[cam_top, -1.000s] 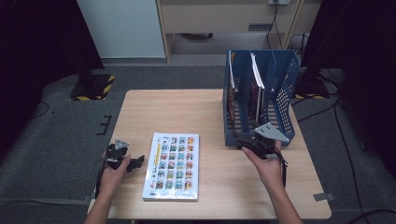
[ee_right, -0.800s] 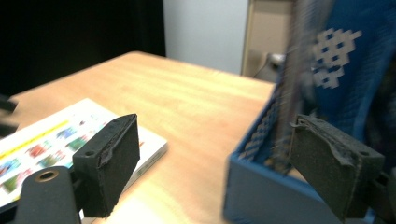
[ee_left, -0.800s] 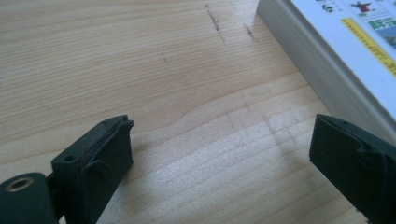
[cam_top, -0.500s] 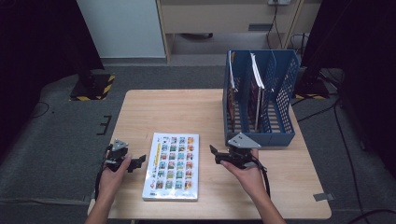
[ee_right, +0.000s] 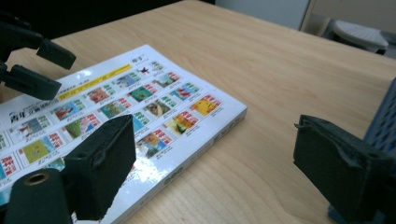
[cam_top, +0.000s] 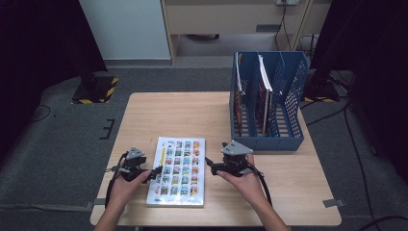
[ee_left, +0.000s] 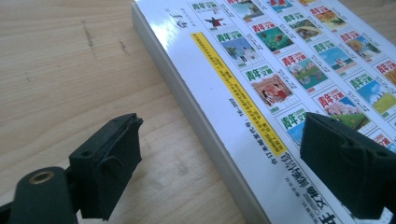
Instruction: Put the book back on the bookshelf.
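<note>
While flat on table, book (cam_top: 178,171) lies between both open hand-held grippers.

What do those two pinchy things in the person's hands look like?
Each one is a small black hand-held tool with two chunky black jaws and a grey three-cornered plate on top. The left tool and the right tool each trail a thin black cable back along the forearm. The jaws have blocky, matte pads. The forearms show no sleeves.

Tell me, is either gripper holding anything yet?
No. Both the left gripper and right gripper are open, flanking the book without gripping it.
</note>
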`<state>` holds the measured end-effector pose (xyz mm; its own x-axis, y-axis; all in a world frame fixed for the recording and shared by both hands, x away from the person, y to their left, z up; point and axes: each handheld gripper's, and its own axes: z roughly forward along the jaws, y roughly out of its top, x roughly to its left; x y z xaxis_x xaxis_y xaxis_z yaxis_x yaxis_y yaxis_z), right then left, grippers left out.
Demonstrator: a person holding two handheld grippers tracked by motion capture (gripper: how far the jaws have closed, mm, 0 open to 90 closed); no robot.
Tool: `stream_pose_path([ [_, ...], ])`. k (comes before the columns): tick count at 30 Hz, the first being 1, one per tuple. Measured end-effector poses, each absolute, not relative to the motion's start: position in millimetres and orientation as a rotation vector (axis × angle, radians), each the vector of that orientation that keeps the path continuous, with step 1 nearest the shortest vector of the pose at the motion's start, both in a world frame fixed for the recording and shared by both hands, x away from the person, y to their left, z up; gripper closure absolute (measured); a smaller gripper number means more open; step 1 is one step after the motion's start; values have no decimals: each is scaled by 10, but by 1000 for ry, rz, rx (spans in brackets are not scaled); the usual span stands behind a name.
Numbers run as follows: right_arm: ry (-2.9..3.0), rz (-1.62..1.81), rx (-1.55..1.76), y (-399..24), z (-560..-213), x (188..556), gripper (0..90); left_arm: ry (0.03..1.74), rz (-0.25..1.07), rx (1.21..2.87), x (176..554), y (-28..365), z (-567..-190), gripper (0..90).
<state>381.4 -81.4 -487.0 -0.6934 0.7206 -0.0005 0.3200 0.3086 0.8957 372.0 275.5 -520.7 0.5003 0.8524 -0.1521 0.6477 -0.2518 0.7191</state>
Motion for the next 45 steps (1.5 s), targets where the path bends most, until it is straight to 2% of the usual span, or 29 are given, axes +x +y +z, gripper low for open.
stream_pose_path([
  [9, 2255, 1300, 922, -754, -4962, 3836, 108, 1244, 267, 1980, 3733, 2717, -5273, 143],
  [18, 2272, 1318, 912, -726, -4965, 3819, 115, 1223, 228, 1971, 3732, 2690, -5273, 236],
  [19, 2288, 1323, 905, -736, -4959, 3818, 181, 1218, 216, 1964, 3739, 2680, -5275, 253],
  [20, 2288, 1323, 905, -736, -4959, 3818, 181, 1218, 216, 1964, 3739, 2680, -5275, 257],
  [22, 2309, 1340, 896, -764, -4946, 3815, 324, 1223, 218, 1969, 3748, 2672, -5267, 262],
  [26, 2331, 1346, 887, -736, -4964, 3821, 378, 1230, 208, 1962, 3760, 2694, -5265, 291],
  [32, 2425, 1280, 874, -604, -5092, 3815, 346, 1238, 217, 1958, 3781, 2694, -5254, 326],
  [37, 2473, 1269, 901, -532, -5171, 3838, 320, 1233, 239, 1957, 3819, 2662, -5262, 296],
  [45, 2484, 1251, 964, -430, -5281, 3915, 294, 1242, 247, 1953, 3821, 2668, -5250, 323],
])
